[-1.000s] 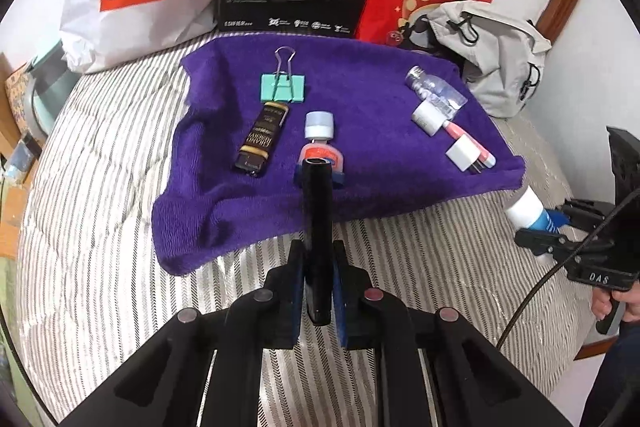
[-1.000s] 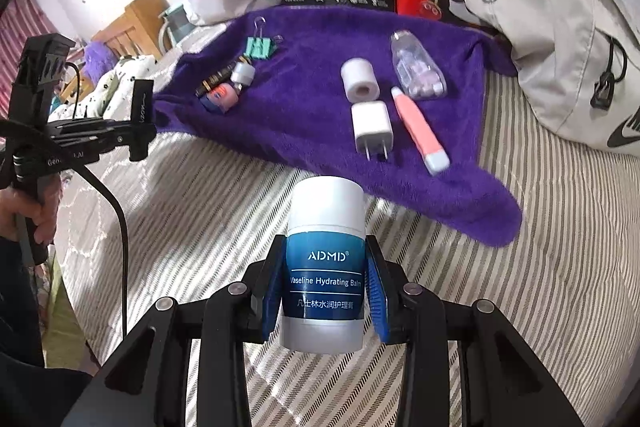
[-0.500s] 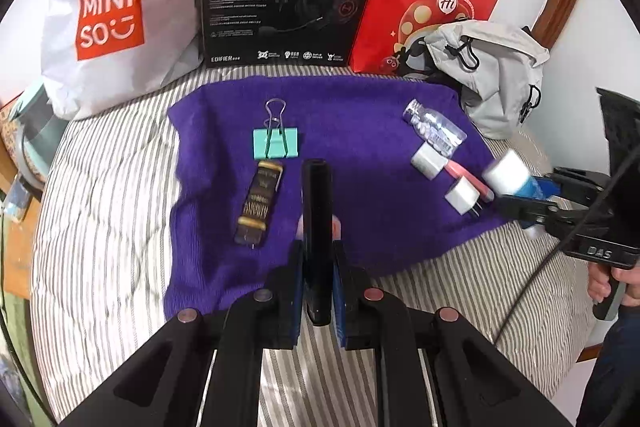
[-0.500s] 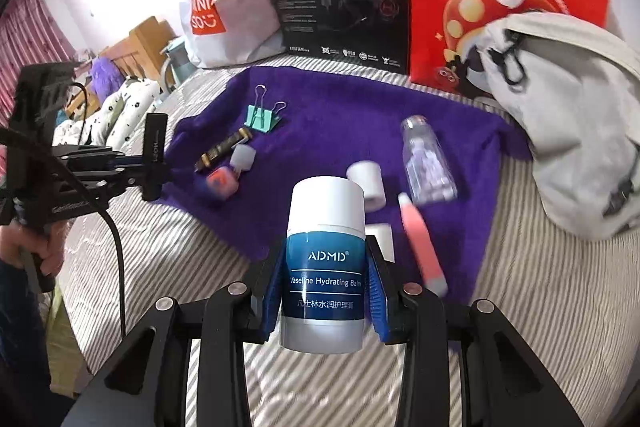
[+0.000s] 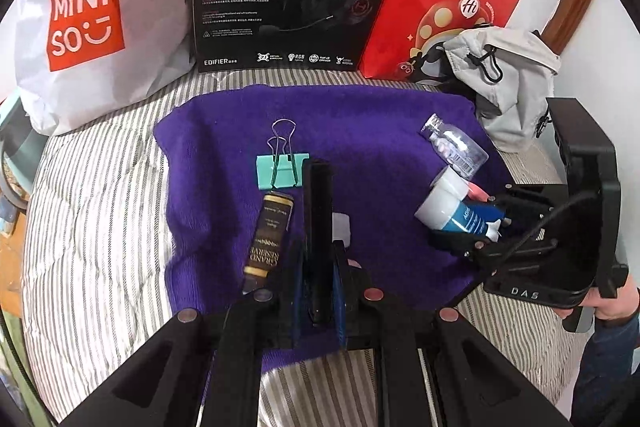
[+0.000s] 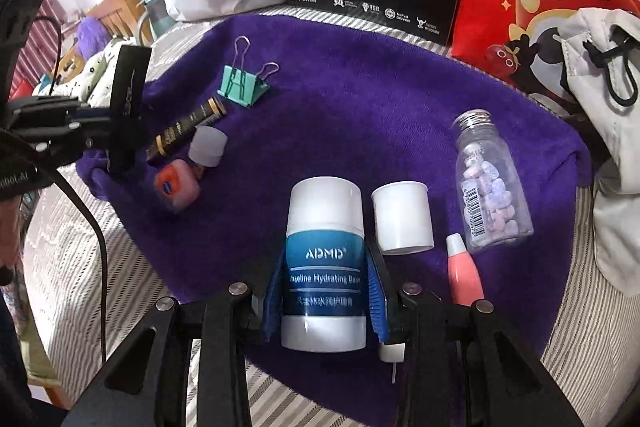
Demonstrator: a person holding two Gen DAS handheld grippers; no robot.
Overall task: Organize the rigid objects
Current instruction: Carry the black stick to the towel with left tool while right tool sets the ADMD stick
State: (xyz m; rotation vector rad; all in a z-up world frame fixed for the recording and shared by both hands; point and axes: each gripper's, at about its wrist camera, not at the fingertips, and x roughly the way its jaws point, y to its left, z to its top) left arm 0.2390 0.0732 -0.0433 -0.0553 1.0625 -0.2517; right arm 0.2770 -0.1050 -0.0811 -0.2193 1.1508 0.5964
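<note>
On the towel point(image 6: 360, 99): one clip point(image 6: 242, 85), one pill bottle point(image 6: 492, 183), one cup point(image 6: 402, 217). Right gripper point(image 6: 326, 301) clamps one balm point(image 6: 325, 259); left gripper point(image 5: 318, 267) clamps one black bar point(image 5: 318, 211).

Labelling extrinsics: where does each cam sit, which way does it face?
Left wrist: on the left tool, facing across the purple towel toward the bags; own fingers clamp a flat black object; right tool and hand at right.
Right wrist: on the right tool, over the towel's near edge; fingers grip the ADMD balm stick; left tool at left.
Shared: towel, green binder clip, pill bottle.
</note>
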